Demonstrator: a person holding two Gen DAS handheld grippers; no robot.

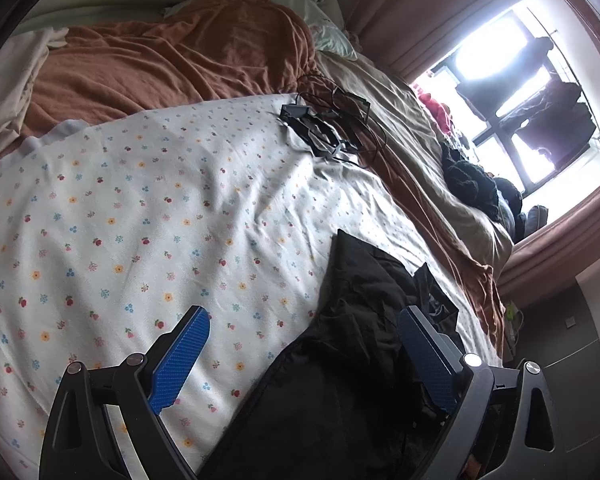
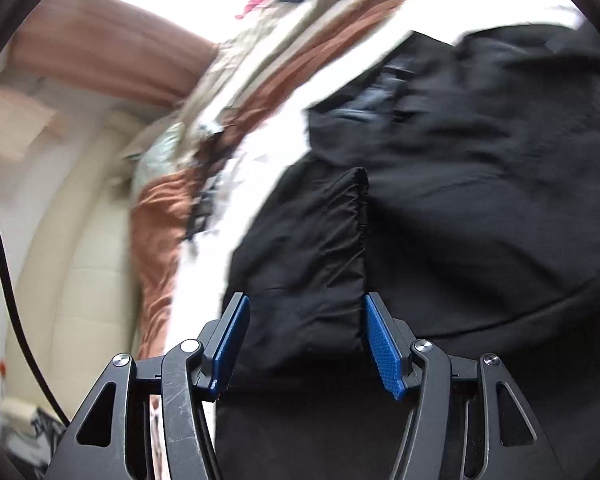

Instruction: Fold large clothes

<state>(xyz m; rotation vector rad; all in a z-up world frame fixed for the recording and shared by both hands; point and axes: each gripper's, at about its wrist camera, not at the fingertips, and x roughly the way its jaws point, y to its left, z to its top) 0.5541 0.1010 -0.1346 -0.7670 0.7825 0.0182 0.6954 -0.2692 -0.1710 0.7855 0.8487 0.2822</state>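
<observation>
In the left wrist view, the left tool (image 1: 304, 322) stands wide, holding nothing, above the near edge of a black garment (image 1: 364, 320) crumpled at the near right of the floral sheet (image 1: 140, 208). A tangle of cables (image 1: 328, 124) lies farther off.

In the right wrist view, blurred, the right tool (image 2: 305, 312) is spread wide either side of a fold of the black garment (image 2: 460, 184), pads not closed on it.
</observation>
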